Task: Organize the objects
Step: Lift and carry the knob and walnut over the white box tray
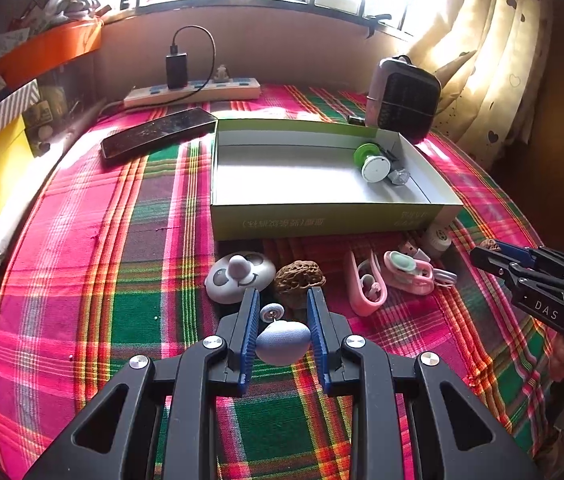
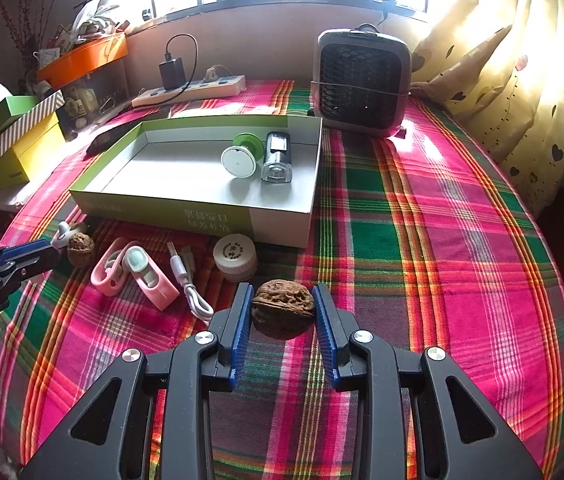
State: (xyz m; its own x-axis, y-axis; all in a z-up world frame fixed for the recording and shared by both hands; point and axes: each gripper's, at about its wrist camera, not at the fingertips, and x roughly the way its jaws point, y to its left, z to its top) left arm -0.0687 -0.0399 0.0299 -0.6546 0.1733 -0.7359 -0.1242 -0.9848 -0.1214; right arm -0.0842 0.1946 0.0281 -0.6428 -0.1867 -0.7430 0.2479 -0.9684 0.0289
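The right gripper (image 2: 282,312) jaws clamp a hard, knobbly walnut (image 2: 283,308) across its middle, while the left gripper (image 1: 283,334) jaws pinch a light, seemingly smooth grey knob (image 1: 282,342).

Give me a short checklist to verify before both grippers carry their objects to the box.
1. Right gripper shut on the walnut: ok.
2. Left gripper shut on the grey oval piece: ok, both pads touch it.
3. Free floor in the box: ok, the green-and-white reel and the clear gadget sit at one end.
4. Both held objects lifted clear of the cloth: cannot tell.
5. Second walnut still outside: not ok.
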